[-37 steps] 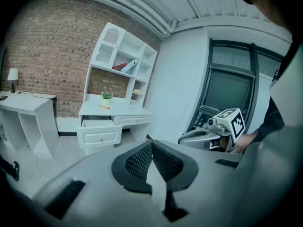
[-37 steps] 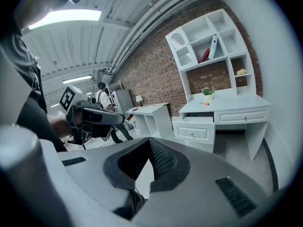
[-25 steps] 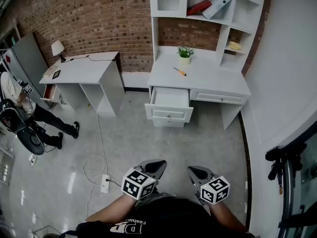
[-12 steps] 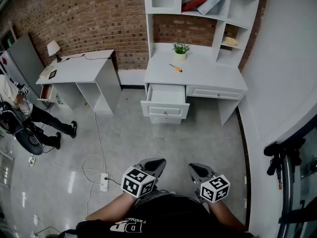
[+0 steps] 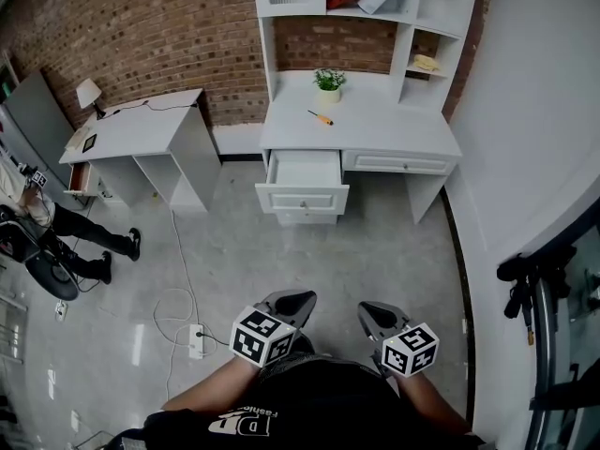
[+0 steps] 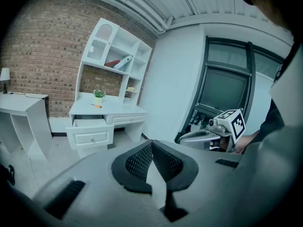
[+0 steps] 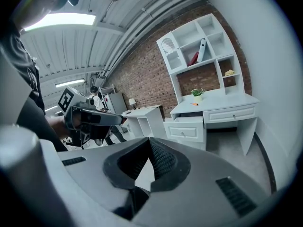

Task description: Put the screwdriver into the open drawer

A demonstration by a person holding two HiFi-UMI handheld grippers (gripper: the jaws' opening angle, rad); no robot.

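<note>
The orange-handled screwdriver [image 5: 321, 117] lies on the white desk [image 5: 394, 134], just in front of a small potted plant [image 5: 328, 81]. Below it the desk's left drawer [image 5: 304, 172] stands pulled open and looks empty. Both grippers are far from the desk, held low in front of the person's body over the floor. My left gripper [image 5: 298, 300] is shut with nothing in it, and so is my right gripper [image 5: 367, 309]. The left gripper view shows the screwdriver [image 6: 96, 106] and drawer [image 6: 90, 123] small in the distance. In the right gripper view the screwdriver [image 7: 194, 104] is a speck above the drawer [image 7: 185, 121].
A second white desk [image 5: 131, 129] with a lamp stands at the left. A person [image 5: 56, 232] sits by the far left edge. A cable and power strip [image 5: 197, 343] lie on the floor. A dark stand [image 5: 525, 279] is by the right wall.
In the head view the desk, drawer and screwdriver have slid to the left and slightly up. Both grippers stay shut and empty at the bottom of the view.
</note>
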